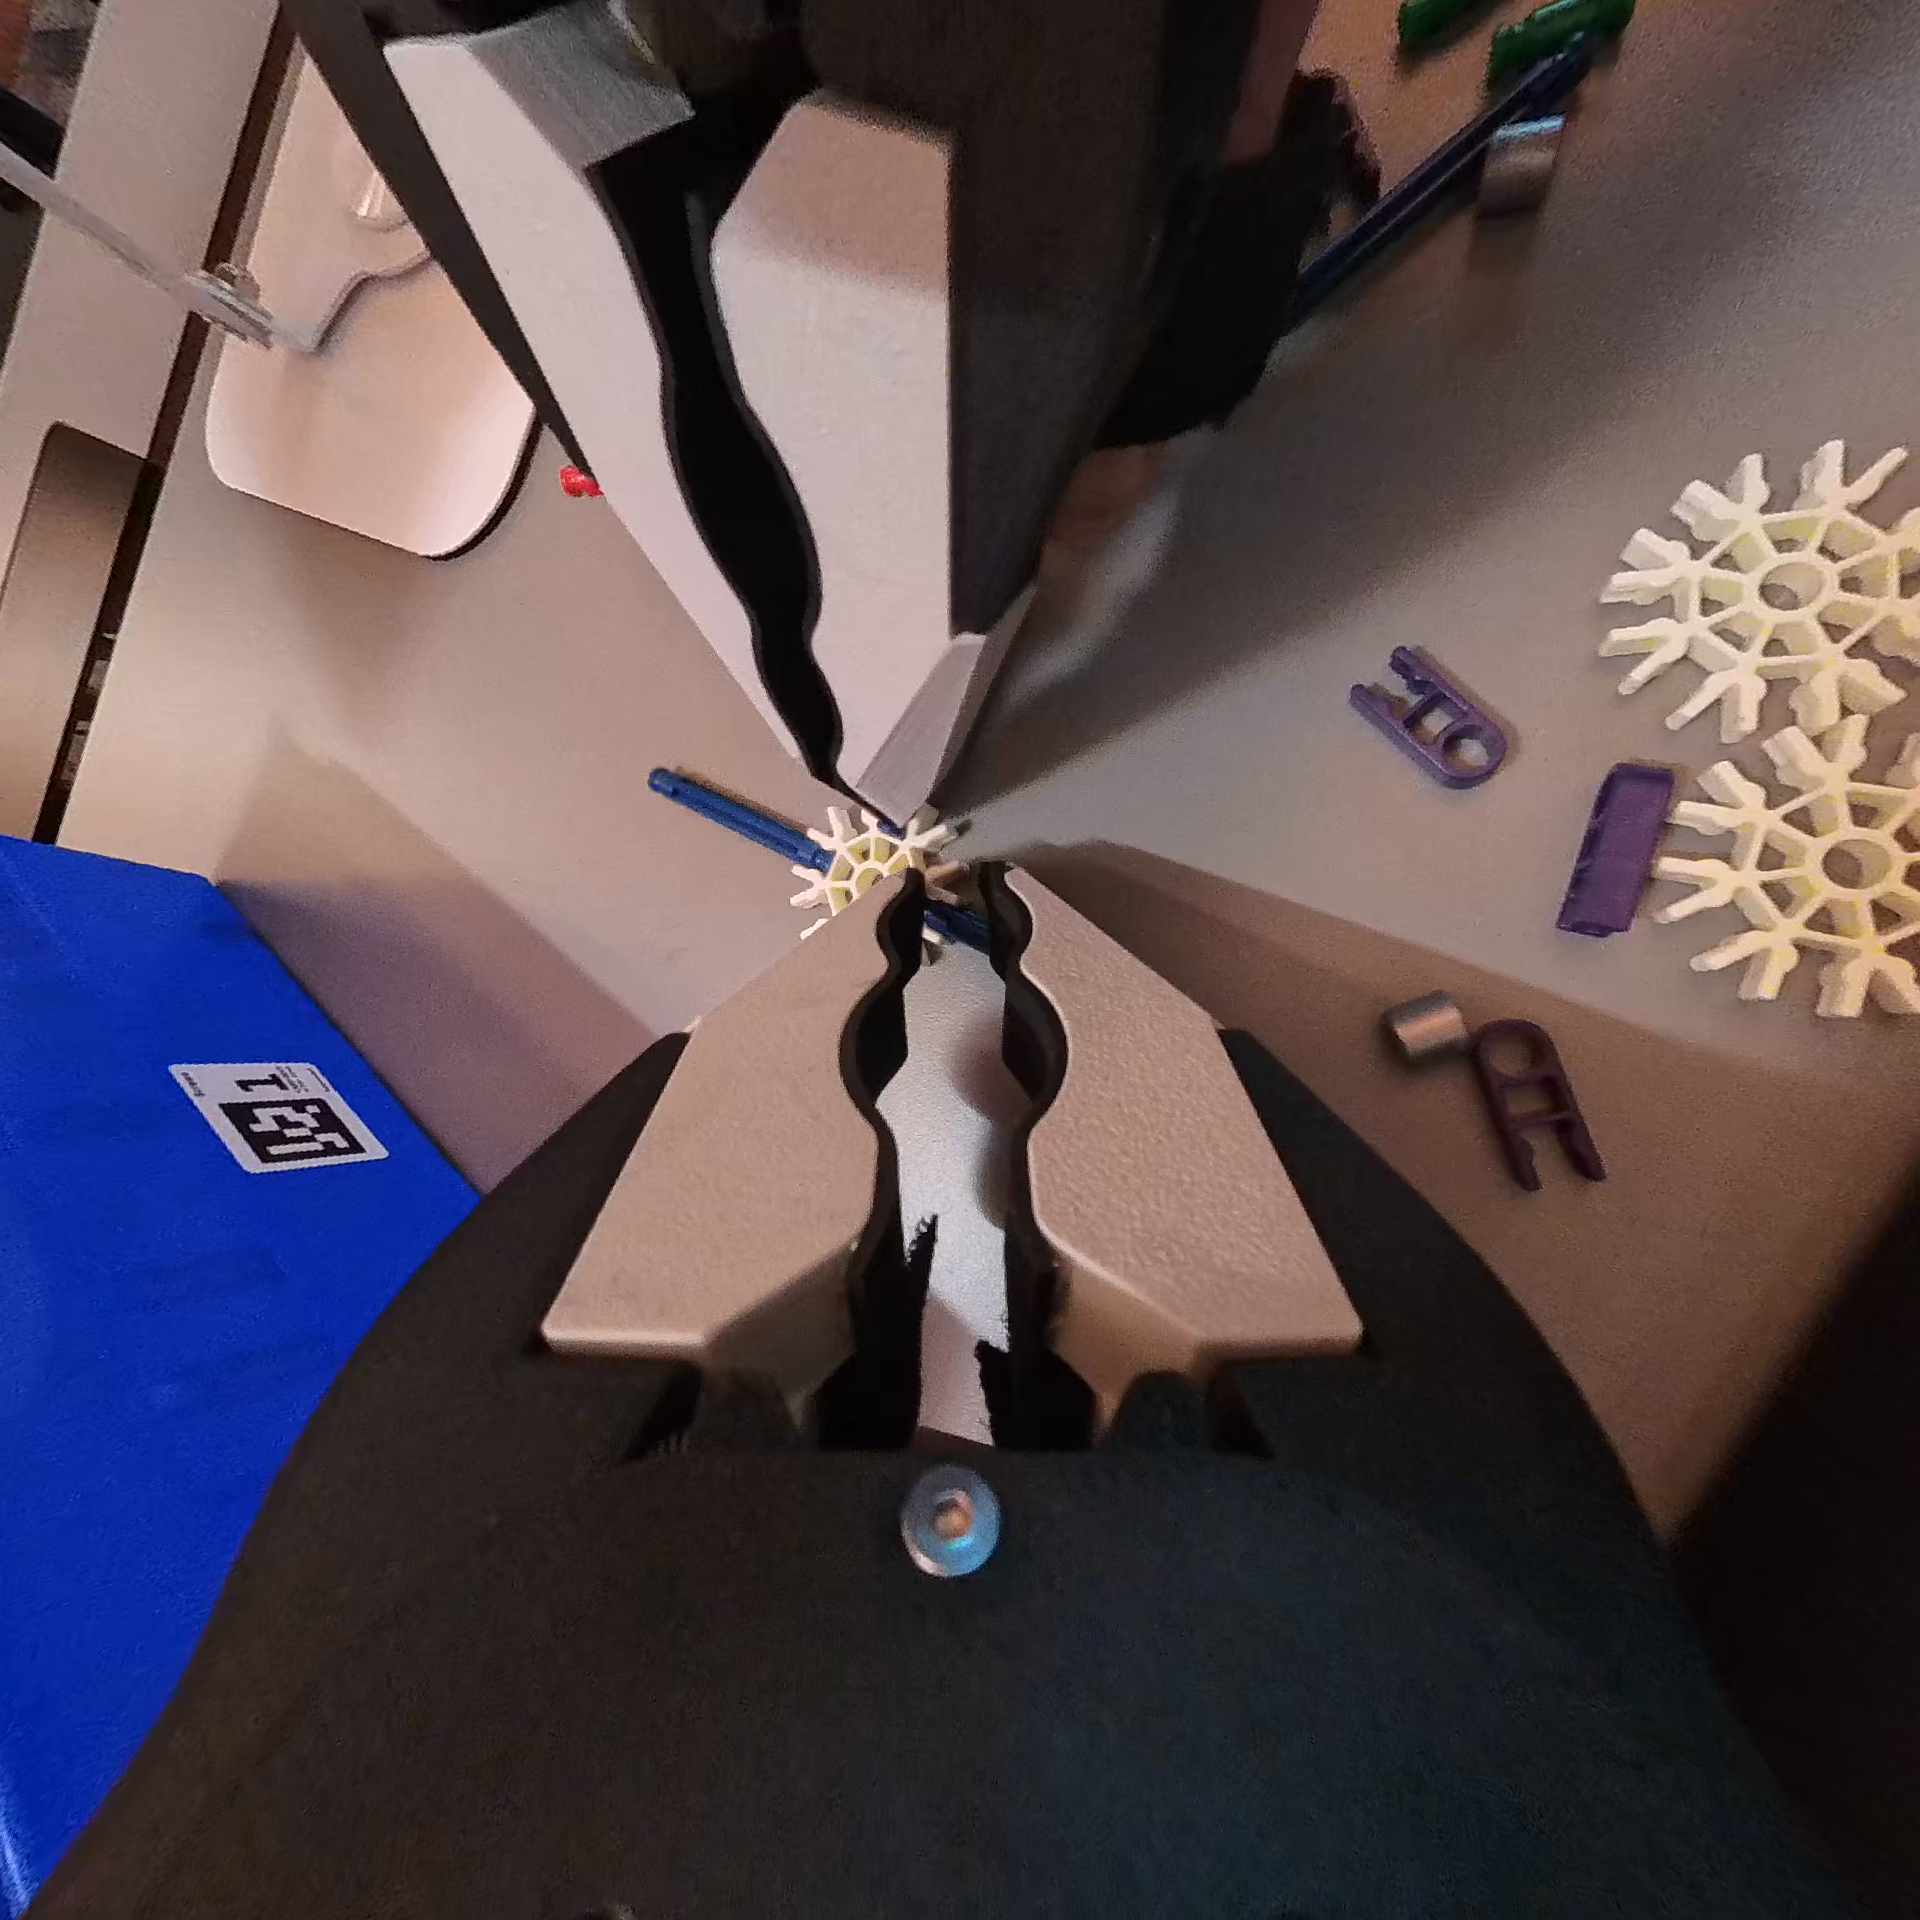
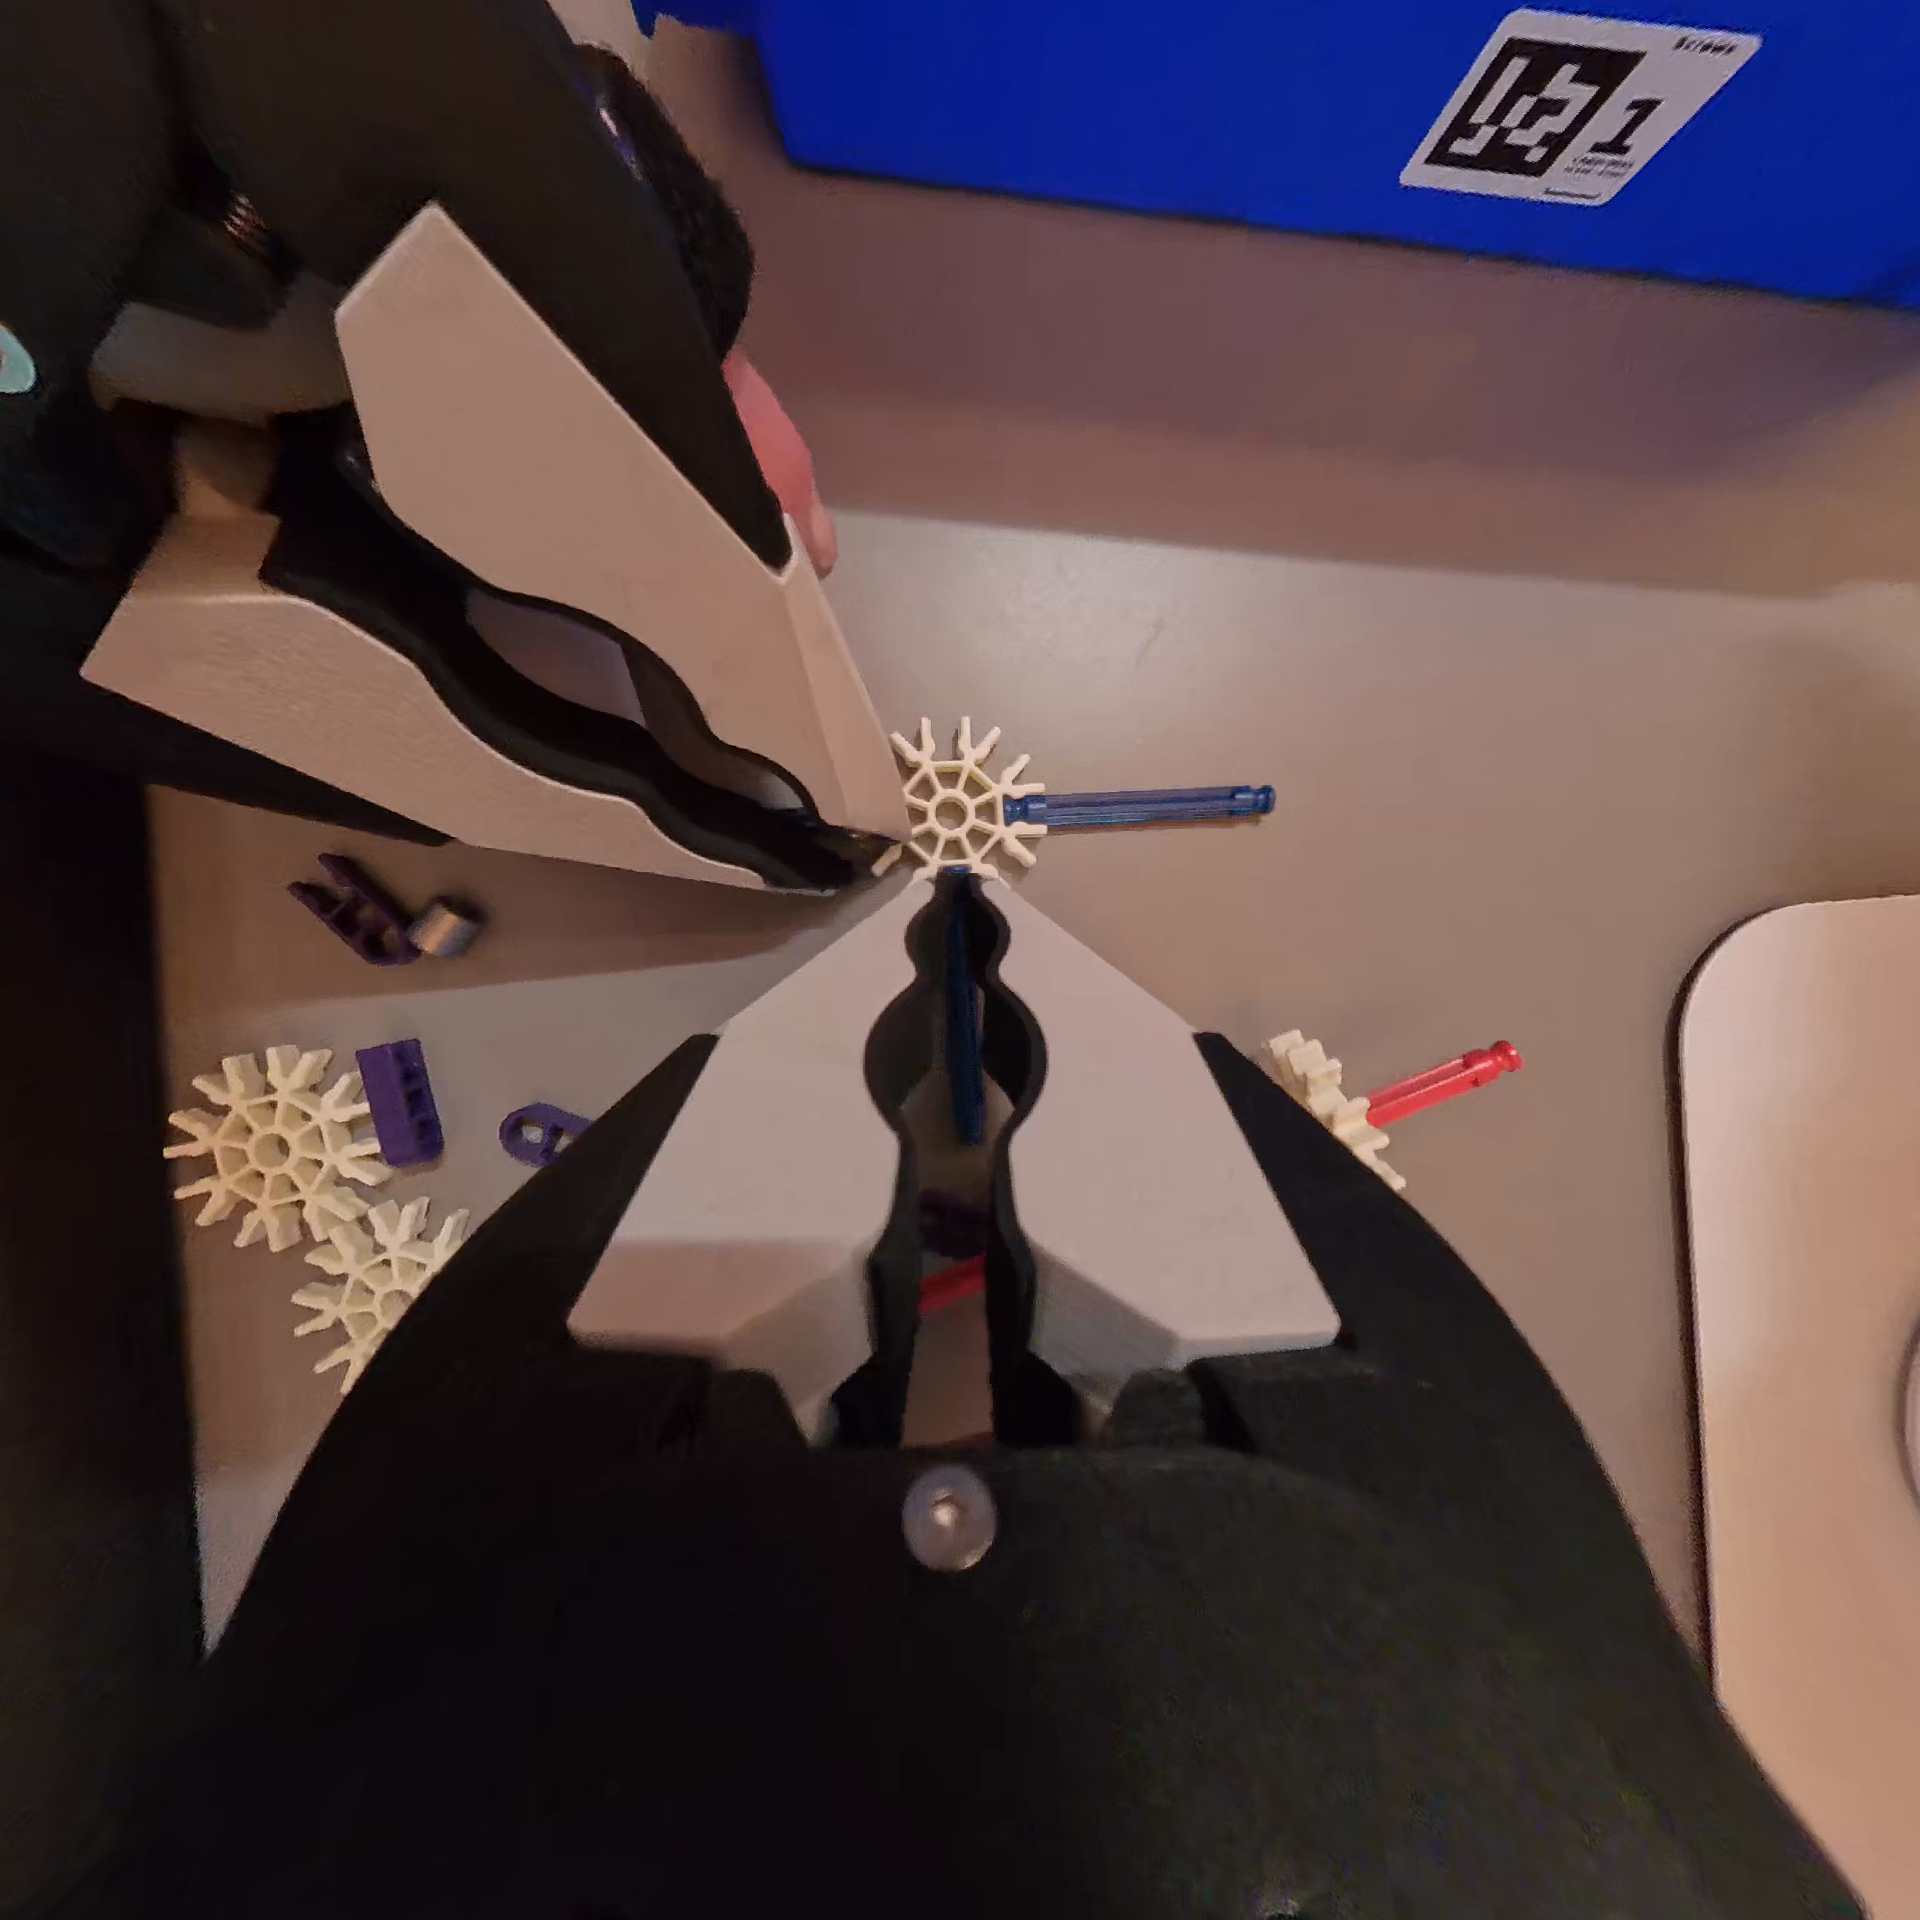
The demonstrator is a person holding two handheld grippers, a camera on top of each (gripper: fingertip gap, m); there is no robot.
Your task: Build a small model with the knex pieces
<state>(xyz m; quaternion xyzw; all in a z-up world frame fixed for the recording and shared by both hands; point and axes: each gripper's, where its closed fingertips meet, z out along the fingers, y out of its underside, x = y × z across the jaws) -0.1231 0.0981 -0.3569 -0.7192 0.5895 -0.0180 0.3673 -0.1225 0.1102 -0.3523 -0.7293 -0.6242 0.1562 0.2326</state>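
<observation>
A small white snowflake connector point(image 2: 951, 810) has a blue rod point(image 2: 1143, 805) plugged into its side. My left gripper point(image 1: 951, 883) is shut on the connector's rim point(image 1: 868, 862); in the right wrist view it comes in from the upper left point(image 2: 862, 847). My right gripper point(image 2: 961, 883) is shut on a second blue rod point(image 2: 961, 1018), which lies along its fingers with its far end at the connector's lower slot. In the left wrist view the right gripper point(image 1: 883, 816) comes down from above onto the connector, and the plugged rod point(image 1: 717, 805) sticks out to the left.
Two large white connectors point(image 1: 1766, 613) point(image 1: 1829, 873), purple clips point(image 1: 1434, 717) point(image 1: 1538, 1107) and a grey spacer point(image 1: 1423, 1023) lie to the left gripper's right. A blue box point(image 2: 1143, 104) with a tag stands behind. A white connector point(image 2: 1340, 1101) with a red rod point(image 2: 1444, 1075) lies beside a white board point(image 2: 1818, 1247). Left and right tips are no more than a few centimetres apart.
</observation>
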